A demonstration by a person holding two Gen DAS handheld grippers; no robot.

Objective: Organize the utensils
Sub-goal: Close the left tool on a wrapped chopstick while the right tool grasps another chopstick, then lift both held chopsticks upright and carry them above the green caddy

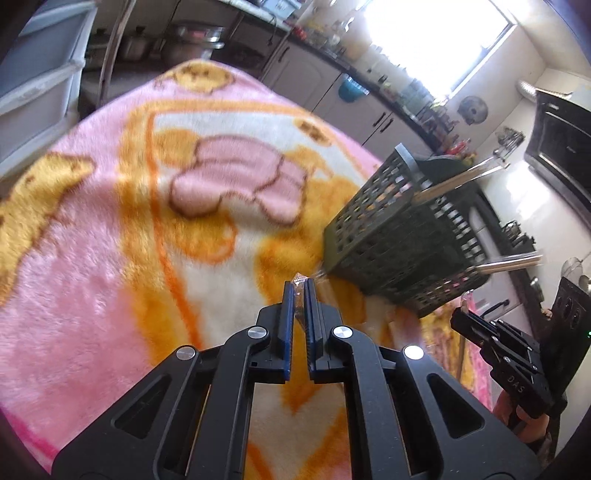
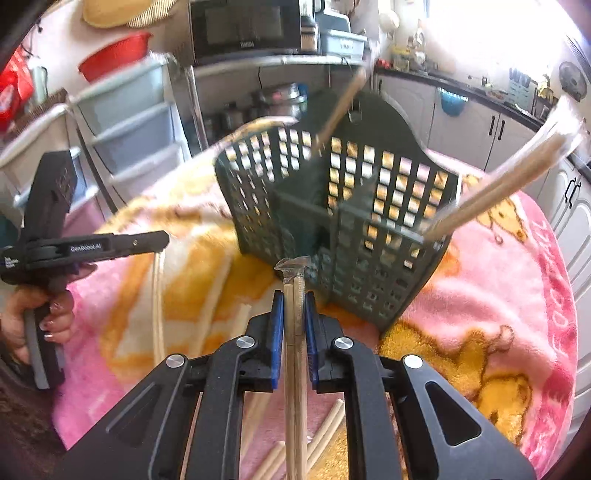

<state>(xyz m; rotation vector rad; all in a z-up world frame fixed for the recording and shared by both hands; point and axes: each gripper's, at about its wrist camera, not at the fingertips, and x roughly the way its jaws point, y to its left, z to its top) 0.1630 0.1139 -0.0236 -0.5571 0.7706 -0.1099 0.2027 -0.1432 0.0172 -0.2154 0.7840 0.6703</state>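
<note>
Sunlight is pouring through the kitchen window onto a table covered by a fluffy pink-and-orange cartoon blanket (image 1: 110, 229), with grey cabinets (image 2: 476, 122) lining the wall behind and a black microwave (image 2: 245, 29) sitting on a shelf.

Standing on the blanket is a dark green perforated plastic utensil basket (image 2: 354, 229), divided into compartments. Wrapped wooden chopsticks (image 2: 513, 181) are leaning out of its right-hand compartment, and another stick is poking up from the back.

Both hand-held tools are pointing steeply downward toward the table, side by side. The left gripper (image 1: 300, 291), a black two-finger tool with blue pads, is pinching its jaws nearly together on the clear-wrapped tip of a thin chopstick pair (image 1: 299, 280), just short of the basket's lower corner. In the right wrist view a hand (image 2: 33, 314) is curling round that tool's grey handle at the left edge, and the gripped piece is hanging below its fingers as a pale line.

The right gripper (image 2: 293, 299) is clamping its blue pads on a plastic-sleeved pair of wooden chopsticks (image 2: 294, 332), which is running lengthwise between the fingers, its sleeve end sticking out toward the basket's near wall. Loose bare wooden chopsticks (image 2: 325, 435) are lying on the blanket beneath this gripper.
</note>
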